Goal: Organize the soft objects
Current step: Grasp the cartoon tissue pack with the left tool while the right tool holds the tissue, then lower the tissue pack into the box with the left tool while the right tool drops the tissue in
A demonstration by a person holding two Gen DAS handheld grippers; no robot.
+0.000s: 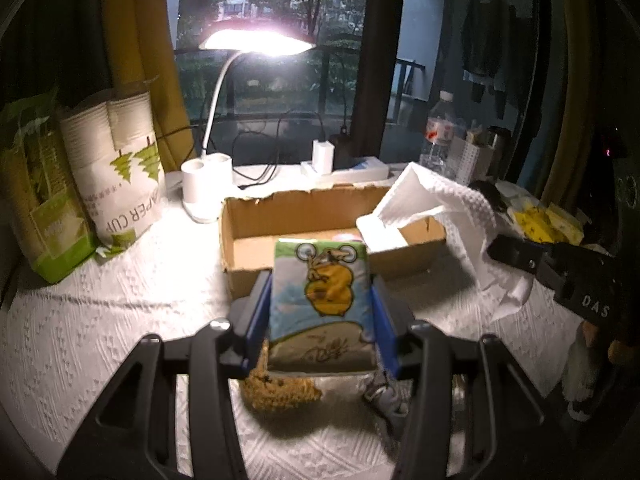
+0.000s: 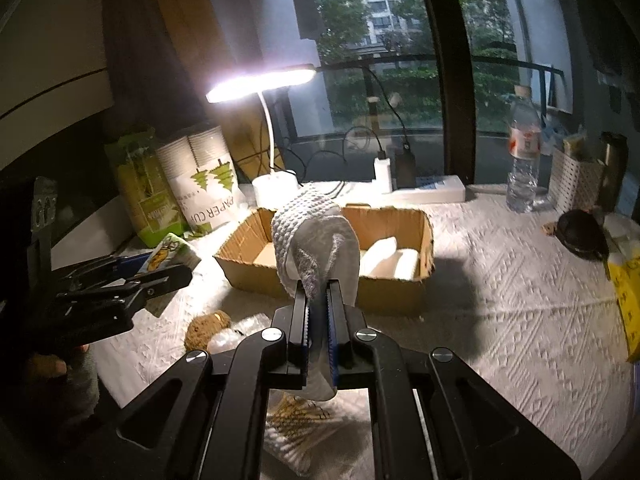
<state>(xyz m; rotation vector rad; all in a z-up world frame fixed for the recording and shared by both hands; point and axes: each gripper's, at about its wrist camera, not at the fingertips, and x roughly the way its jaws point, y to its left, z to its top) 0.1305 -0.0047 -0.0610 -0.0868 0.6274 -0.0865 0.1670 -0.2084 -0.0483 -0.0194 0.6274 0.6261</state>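
Note:
My left gripper (image 1: 320, 288) is shut on a tissue pack (image 1: 322, 304) printed with a yellow cartoon animal, held just in front of the open cardboard box (image 1: 256, 216). My right gripper (image 2: 318, 292) is shut on a white textured cloth (image 2: 308, 236) that hangs over its tips, in front of the same box (image 2: 424, 232); the cloth also shows in the left wrist view (image 1: 448, 208), draped over the box's right end. White soft items (image 2: 384, 256) lie inside the box. The left gripper with its pack (image 2: 168, 256) shows at the left of the right wrist view.
A brown sponge (image 1: 276, 392) and a grey item (image 1: 384, 396) lie on the white tablecloth below the left gripper. A lit desk lamp (image 1: 256, 42), a paper-cup sleeve (image 1: 124, 176), a green bag (image 1: 40, 200) and a water bottle (image 2: 524, 152) stand behind. A yellow pack (image 2: 626, 292) lies right.

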